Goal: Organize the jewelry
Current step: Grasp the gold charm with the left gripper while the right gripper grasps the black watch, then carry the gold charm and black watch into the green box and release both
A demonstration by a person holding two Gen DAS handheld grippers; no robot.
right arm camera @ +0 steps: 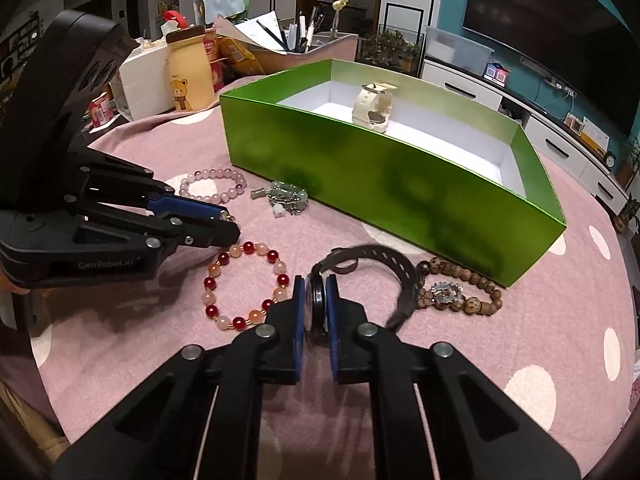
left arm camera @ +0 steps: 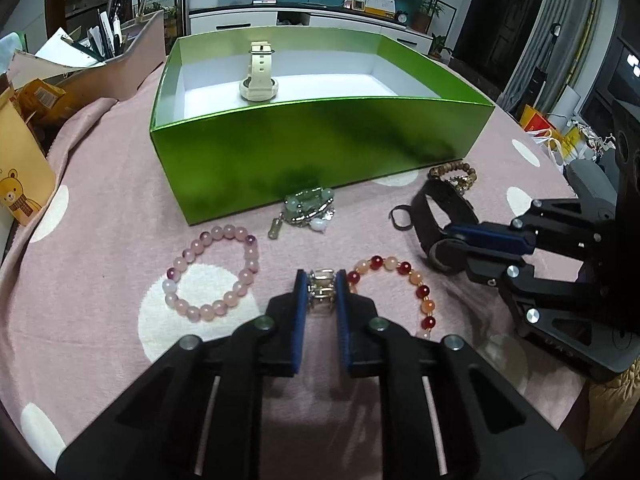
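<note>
My left gripper (left arm camera: 320, 280) is shut on a small silver piece (left arm camera: 321, 292) lying on the pink cloth, just left of a red-and-peach bead bracelet (left arm camera: 404, 268); I cannot tell whether the two are joined. My right gripper (right arm camera: 316, 284) is shut on the round case of a black watch (right arm camera: 384, 260), whose strap curls away to the right. The green box (left arm camera: 320, 140) stands behind, with a cream watch (left arm camera: 259, 80) inside. On the cloth lie a pink bead bracelet (left arm camera: 246, 278), a jade-green bracelet (left arm camera: 308, 208) and a wooden bead bracelet (right arm camera: 472, 304).
The table wears a pink cloth with white dots (left arm camera: 100, 184). At its far left edge stand a bear-printed bottle (right arm camera: 188, 76), a pen holder (left arm camera: 108, 40) and paper clutter. The two grippers work close together in front of the box.
</note>
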